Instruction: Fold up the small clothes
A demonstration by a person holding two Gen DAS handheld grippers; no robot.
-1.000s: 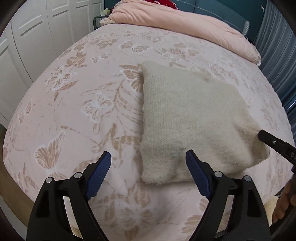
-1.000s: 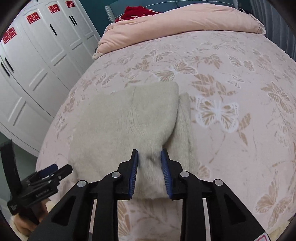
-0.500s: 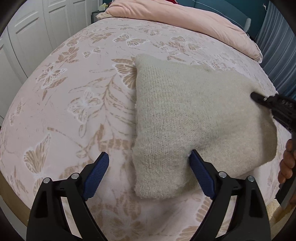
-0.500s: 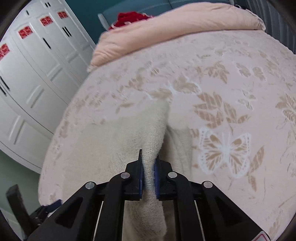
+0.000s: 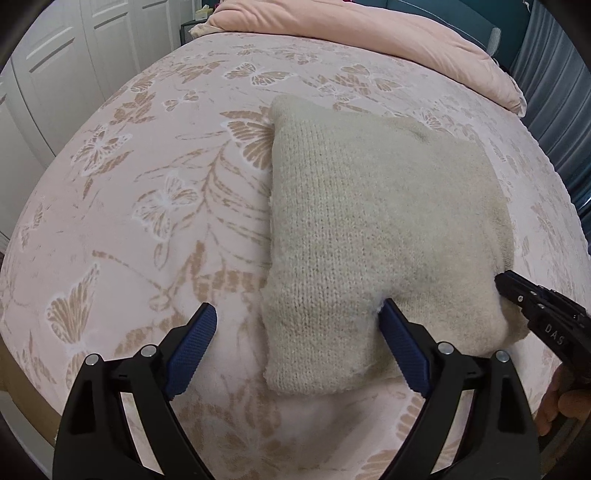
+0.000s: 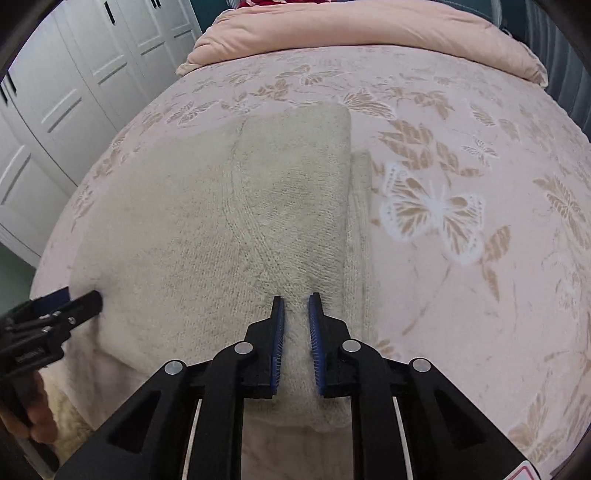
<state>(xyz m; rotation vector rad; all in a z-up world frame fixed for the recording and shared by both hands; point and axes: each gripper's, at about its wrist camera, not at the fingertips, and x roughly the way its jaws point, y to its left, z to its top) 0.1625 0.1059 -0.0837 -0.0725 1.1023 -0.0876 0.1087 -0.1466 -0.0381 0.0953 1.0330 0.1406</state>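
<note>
Right tongs pinch the sweater's near edge; left tongs wait, spread wide.

The cream knit sweater lies folded near the bed's foot edge. The right tongs, having just loosened slightly, grip a ridge of knit at its near right corner. The left tongs gape, straddling the near left corner, ungripped. The long axis runs toward the pink duvet.
</note>
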